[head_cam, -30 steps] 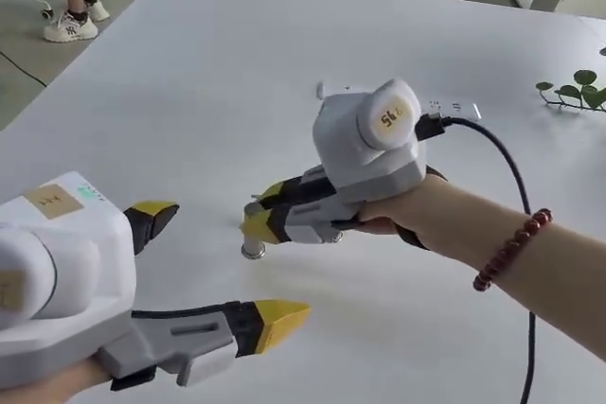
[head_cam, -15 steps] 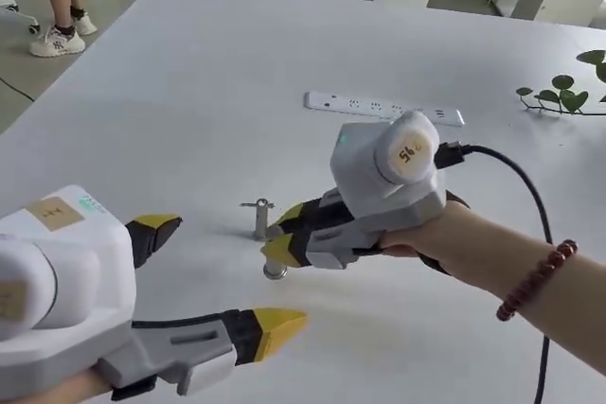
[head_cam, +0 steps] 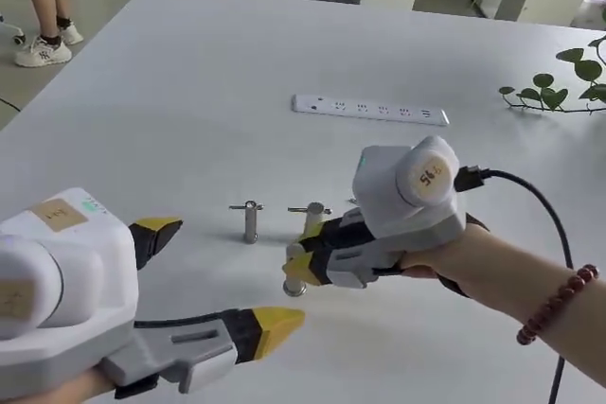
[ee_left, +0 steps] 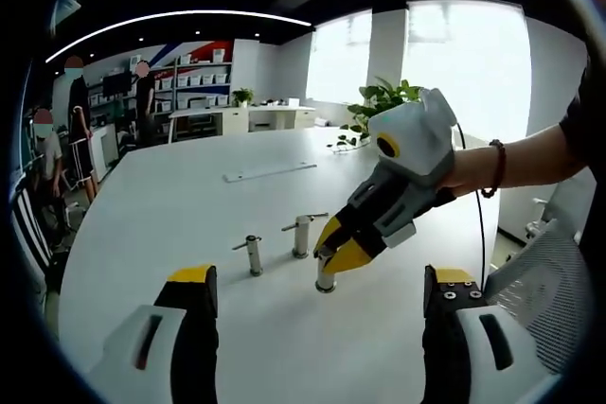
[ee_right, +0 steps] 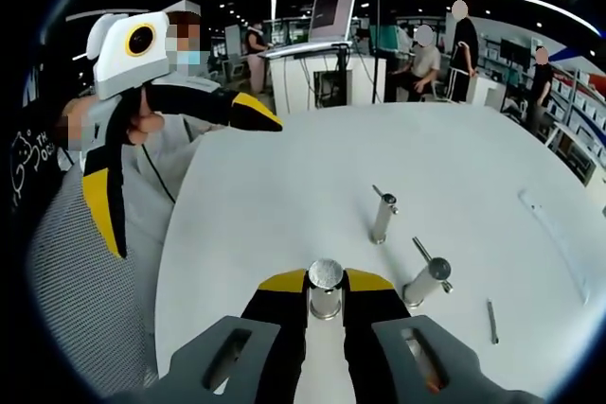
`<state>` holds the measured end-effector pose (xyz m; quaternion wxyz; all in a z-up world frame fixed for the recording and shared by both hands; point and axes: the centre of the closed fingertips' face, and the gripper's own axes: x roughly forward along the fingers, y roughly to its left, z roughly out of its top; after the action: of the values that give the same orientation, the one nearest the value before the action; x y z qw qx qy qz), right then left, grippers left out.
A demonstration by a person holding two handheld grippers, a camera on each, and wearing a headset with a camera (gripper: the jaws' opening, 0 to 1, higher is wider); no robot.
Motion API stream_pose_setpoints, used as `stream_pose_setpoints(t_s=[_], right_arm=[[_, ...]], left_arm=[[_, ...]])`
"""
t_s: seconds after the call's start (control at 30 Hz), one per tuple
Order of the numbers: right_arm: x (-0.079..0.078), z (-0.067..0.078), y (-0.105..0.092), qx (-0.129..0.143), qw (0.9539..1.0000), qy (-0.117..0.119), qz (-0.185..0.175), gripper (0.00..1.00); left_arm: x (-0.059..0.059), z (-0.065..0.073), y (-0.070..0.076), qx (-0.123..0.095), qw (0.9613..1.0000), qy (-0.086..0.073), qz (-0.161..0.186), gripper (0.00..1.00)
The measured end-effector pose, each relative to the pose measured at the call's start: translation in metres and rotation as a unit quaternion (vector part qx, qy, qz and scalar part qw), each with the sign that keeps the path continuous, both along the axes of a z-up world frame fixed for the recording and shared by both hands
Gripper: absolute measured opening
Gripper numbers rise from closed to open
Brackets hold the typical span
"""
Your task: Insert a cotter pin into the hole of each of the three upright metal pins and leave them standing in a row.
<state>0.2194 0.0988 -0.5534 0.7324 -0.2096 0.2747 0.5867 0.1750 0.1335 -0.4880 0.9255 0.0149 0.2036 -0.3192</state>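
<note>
Our left gripper, farthest from the power strip, has its jaws spread wide and empty. Nearer the strip, our right gripper pinches one upright metal pin. Between that and the strip stand a second pin and a third pin, each with a cotter pin through it.

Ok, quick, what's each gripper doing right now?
Left gripper: open, holding nothing.
Right gripper: closed on an upright metal pin.
</note>
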Motion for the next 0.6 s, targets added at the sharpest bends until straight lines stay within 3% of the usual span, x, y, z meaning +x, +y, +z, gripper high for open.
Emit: stream_pose_setpoints(t_s=[0.27, 0.6], right_arm=[[-0.002, -0.006, -0.013, -0.005, 0.9999, 0.005, -0.011, 0.08], [-0.006, -0.013, -0.02, -0.005, 0.9997, 0.003, 0.022, 0.08]], left_arm=[[-0.002, 0.001, -0.003, 0.002, 1.0, 0.001, -0.006, 0.89], [-0.005, -0.001, -0.006, 0.004, 0.9999, 0.003, -0.012, 0.88]])
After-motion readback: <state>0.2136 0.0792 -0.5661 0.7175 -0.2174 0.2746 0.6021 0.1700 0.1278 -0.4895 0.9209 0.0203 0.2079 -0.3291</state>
